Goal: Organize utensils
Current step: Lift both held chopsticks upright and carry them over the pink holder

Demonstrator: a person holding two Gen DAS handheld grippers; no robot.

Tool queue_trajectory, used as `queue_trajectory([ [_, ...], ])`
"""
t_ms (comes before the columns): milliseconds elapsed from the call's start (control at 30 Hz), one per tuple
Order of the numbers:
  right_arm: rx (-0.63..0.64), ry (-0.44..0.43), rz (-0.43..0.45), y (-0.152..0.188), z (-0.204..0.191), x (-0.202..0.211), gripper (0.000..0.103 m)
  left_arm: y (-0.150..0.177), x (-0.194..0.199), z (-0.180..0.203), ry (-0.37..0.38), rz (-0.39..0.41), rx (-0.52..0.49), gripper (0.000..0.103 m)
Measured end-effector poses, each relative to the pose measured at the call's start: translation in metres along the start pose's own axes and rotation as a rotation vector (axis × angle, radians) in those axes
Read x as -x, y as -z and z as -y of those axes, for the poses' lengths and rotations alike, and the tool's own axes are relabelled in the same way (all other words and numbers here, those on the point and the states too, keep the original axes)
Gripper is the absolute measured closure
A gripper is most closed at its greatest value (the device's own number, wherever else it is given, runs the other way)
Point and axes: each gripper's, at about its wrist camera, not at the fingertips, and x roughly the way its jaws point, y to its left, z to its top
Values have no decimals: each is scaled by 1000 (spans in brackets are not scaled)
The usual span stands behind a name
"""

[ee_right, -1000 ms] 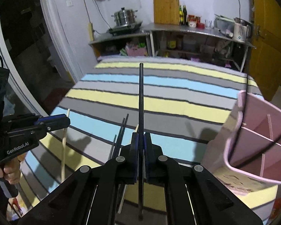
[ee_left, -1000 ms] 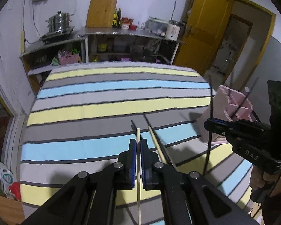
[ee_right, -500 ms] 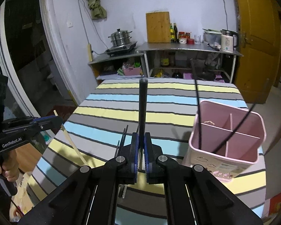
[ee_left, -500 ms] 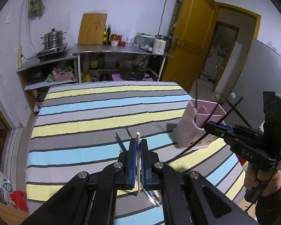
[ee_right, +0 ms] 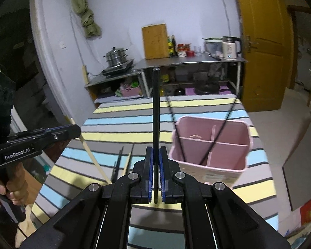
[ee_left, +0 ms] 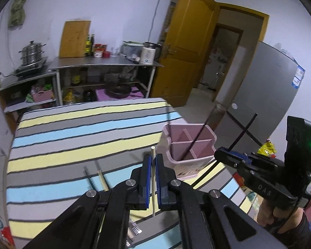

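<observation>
My left gripper (ee_left: 153, 157) is shut on a pale wooden chopstick (ee_left: 153, 176) that stands upright between its pads, above the striped tablecloth (ee_left: 72, 145). My right gripper (ee_right: 156, 151) is shut on a black chopstick (ee_right: 156, 108), also upright. A pink divided holder (ee_right: 213, 119) stands at the table's right side, just ahead and right of both grippers, with two black chopsticks (ee_right: 224, 128) leaning in it. On the cloth lie a loose black chopstick (ee_right: 119, 164) and a wooden one (ee_right: 128, 161). In each view the other gripper shows: right (ee_left: 228, 155), left (ee_right: 72, 129).
Beyond the table stands a steel shelf unit (ee_left: 105, 64) with a kettle, jars, pots and a cutting board. A yellow door (ee_left: 188, 47) and a grey fridge (ee_left: 265, 95) stand to the right. A person's hand (ee_right: 12, 186) grips the left handle.
Both grippers have risen and pulled back from the cloth, each with its chopstick. The pink holder has come from the frame's edge toward the middle of both views.
</observation>
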Motion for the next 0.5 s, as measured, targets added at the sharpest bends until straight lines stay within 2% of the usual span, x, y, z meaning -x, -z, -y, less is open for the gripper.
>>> queue_trajectory([
  [200, -36, 39, 67, -17, 21, 24, 98, -33, -13, 28, 51, 37, -19, 99],
  [500, -77, 79, 172, -55, 45, 39, 98, -84, -23, 45, 71, 118, -21, 99],
])
